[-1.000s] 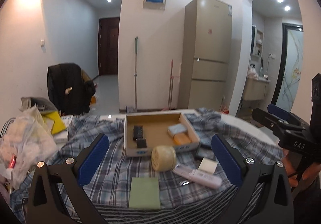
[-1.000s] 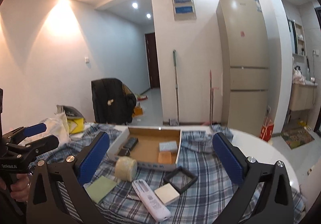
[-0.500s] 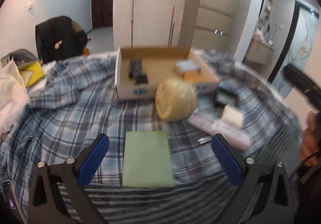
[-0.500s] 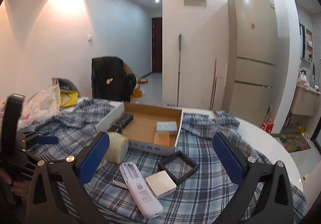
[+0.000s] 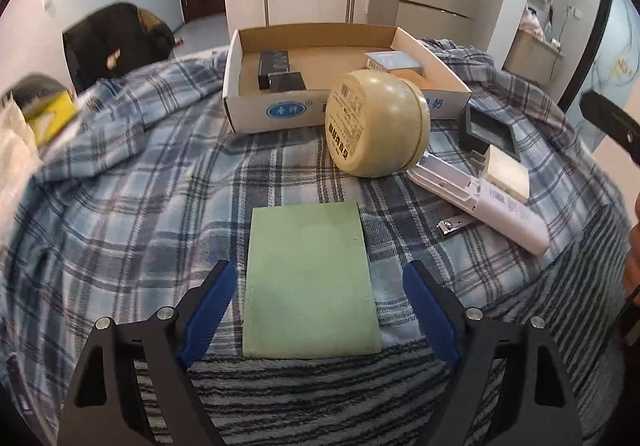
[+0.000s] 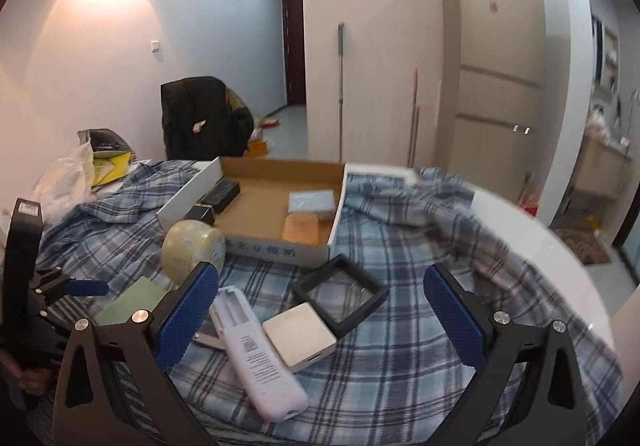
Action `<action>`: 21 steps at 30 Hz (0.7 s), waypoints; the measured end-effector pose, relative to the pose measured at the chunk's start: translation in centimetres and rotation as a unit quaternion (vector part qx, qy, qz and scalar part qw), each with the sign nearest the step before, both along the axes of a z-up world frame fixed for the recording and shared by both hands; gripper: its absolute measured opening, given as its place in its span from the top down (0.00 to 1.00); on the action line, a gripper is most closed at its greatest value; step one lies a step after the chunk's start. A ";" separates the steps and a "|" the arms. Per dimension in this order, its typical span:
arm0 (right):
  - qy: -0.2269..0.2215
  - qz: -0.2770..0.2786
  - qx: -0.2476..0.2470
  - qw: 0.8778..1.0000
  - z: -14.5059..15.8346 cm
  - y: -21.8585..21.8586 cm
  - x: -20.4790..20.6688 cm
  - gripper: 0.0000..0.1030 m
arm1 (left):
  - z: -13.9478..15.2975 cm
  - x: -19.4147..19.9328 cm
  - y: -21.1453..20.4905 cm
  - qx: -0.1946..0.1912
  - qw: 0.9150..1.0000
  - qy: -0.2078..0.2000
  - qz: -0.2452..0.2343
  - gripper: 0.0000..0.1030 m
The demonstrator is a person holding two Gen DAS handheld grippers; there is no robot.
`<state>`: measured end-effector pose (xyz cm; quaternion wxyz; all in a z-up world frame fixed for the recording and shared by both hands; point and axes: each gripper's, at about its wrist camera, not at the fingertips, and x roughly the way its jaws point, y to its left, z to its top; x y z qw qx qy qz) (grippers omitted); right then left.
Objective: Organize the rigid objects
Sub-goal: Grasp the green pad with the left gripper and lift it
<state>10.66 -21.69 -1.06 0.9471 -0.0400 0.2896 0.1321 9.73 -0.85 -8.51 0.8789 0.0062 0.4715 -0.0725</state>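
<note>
A flat green pad (image 5: 310,282) lies on the plaid cloth, and my left gripper (image 5: 318,274) straddles it. The jaws are closing, with a gap on each side of the pad. Beyond it a round cream tin (image 5: 376,122) lies on its side against the open cardboard box (image 5: 280,114). To the right lie a white remote (image 5: 476,202), a white square box (image 5: 506,172), a black frame case (image 5: 488,130) and a nail clipper (image 5: 454,224). My right gripper (image 6: 320,274) hangs open above the remote (image 6: 260,354) and the black frame case (image 6: 340,294), holding nothing.
The cardboard box (image 6: 280,248) holds black, grey and orange small boxes. A plastic bag (image 6: 64,182) and a yellow item sit at the table's left. A jacket-draped chair (image 6: 200,118) and a fridge (image 6: 496,58) stand behind. The bare white table edge (image 6: 560,246) curves at right.
My left gripper came down and tipped toward the table, and its jaws narrowed around the green pad. My right gripper sank slightly toward the remote and the black frame case.
</note>
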 end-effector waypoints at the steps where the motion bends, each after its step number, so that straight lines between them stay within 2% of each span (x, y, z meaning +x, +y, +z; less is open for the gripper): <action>1: -0.003 0.001 -0.004 1.000 0.0 0.1 -0.1 0.01 | -0.3 0.2 0.3 -0.006 1.000 0.009 0.004 0.24; 4: 0.004 0.008 -0.014 1.000 -0.3 0.4 0.2 0.01 | -0.9 0.6 0.5 -0.012 0.999 0.029 0.008 0.26; 11: 0.035 0.024 -0.023 0.999 -1.5 1.2 0.5 0.01 | -0.9 0.5 0.4 -0.007 1.000 0.026 0.006 0.26; 17: 0.039 0.021 -0.025 0.999 -1.7 1.1 0.6 0.01 | -1.0 0.6 0.8 -0.013 0.999 0.031 0.016 0.26; 21: 0.047 0.021 -0.024 0.998 -1.9 1.3 0.8 0.01 | -1.0 0.6 0.5 -0.001 0.999 0.030 0.012 0.26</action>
